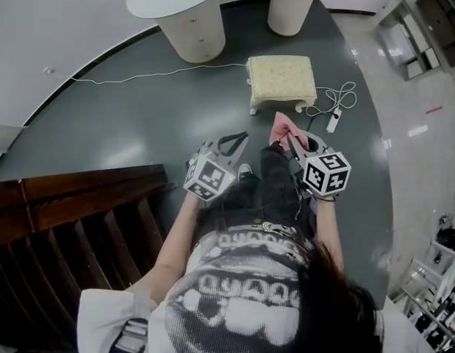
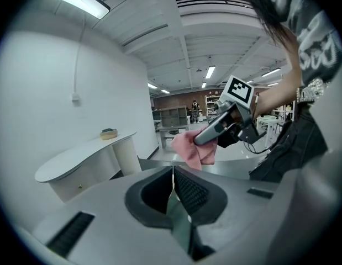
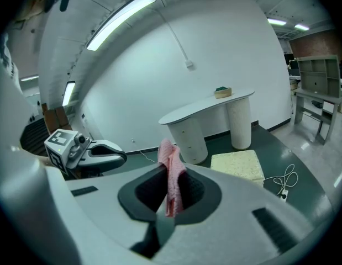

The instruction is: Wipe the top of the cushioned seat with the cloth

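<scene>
Right claw (image 3: pixel 169 191): clenched on pink cloth (image 3: pixel 169 154), cloth upright between jaws. Left claw (image 2: pixel 173 174): jaws pressed together, empty. Cushioned seat (image 1: pixel 281 77): on floor (image 1: pixel 139 123) ahead, apart from cloth. Small bowl (image 3: pixel 222 92) on white counter (image 3: pixel 194 112): contents unclear

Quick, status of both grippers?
Left gripper: shut, empty.
Right gripper: shut on the cloth.

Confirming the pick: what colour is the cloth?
The cloth is pink; it shows best in the right gripper view.
</scene>
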Demonstrator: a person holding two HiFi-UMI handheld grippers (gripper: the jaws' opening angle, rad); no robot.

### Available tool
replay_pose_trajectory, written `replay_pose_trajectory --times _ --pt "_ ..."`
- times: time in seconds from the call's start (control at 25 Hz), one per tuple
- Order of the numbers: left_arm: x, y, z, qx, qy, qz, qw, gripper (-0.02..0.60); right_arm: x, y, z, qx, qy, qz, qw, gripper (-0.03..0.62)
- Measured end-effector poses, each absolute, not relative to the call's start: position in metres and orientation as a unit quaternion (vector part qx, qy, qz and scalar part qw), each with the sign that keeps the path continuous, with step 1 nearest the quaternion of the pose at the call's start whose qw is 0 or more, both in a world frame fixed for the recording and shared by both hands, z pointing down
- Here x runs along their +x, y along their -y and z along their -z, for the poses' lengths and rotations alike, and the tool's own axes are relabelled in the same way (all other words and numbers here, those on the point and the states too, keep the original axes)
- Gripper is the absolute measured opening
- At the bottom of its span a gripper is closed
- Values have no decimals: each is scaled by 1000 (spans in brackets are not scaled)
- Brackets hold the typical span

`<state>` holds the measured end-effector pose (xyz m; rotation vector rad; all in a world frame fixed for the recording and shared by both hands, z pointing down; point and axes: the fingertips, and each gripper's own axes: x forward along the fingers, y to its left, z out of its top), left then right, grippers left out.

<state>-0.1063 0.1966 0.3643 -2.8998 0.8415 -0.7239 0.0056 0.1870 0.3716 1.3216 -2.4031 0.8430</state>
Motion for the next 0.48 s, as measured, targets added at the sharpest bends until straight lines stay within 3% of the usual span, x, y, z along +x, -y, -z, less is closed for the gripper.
replay_pose_trajectory --times 0.48 --pt "-78 -211 -349 -942 -248 221 50 8 12 -200 -362 453 840 -264 143 14"
